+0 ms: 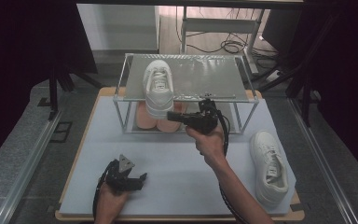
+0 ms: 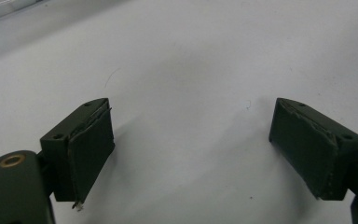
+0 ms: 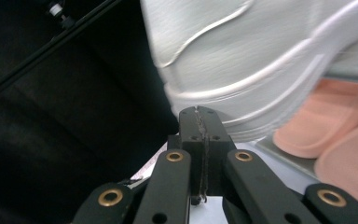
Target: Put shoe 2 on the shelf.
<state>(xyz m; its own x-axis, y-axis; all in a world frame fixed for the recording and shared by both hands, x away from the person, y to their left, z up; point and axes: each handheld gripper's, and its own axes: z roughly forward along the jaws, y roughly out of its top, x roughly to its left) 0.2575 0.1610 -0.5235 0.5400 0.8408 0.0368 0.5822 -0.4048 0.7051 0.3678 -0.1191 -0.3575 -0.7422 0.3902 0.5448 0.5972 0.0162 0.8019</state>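
Right gripper point(image 1: 171, 115) held out at the near edge of the rack point(image 1: 242, 95), jaws pressed flat together with nothing between them, tips touching the heel of the white shoe point(image 1: 157, 87) or just short of it; contact too close to call. In the right gripper view, same closed gripper point(image 3: 200, 114) set against the rounded sole edge of the shoe point(image 3: 261, 56), pads meeting along one seam. Shoe stood on the rack's top shelf at its left side, toe pointing far, heel hanging slightly over the near rail. Beneath it, on the lower shelf, a pair of pink slippers point(image 1: 161, 119) lay side by side, seen also past the jaws in the right gripper view point(image 3: 340, 140).

Left gripper point(image 1: 142, 178) rested low over the table point(image 1: 177, 163) at the near left, well apart from the rack, jaws spread wide and gripping nothing. In the left gripper view, same gripper point(image 2: 191, 149) showed both pads far apart over bare pale table surface point(image 2: 191, 60).

Second white shoe point(image 1: 270, 165) lay on the table at the near right, to the right of the right forearm, toe pointing near, clear of both grippers and of the rack.
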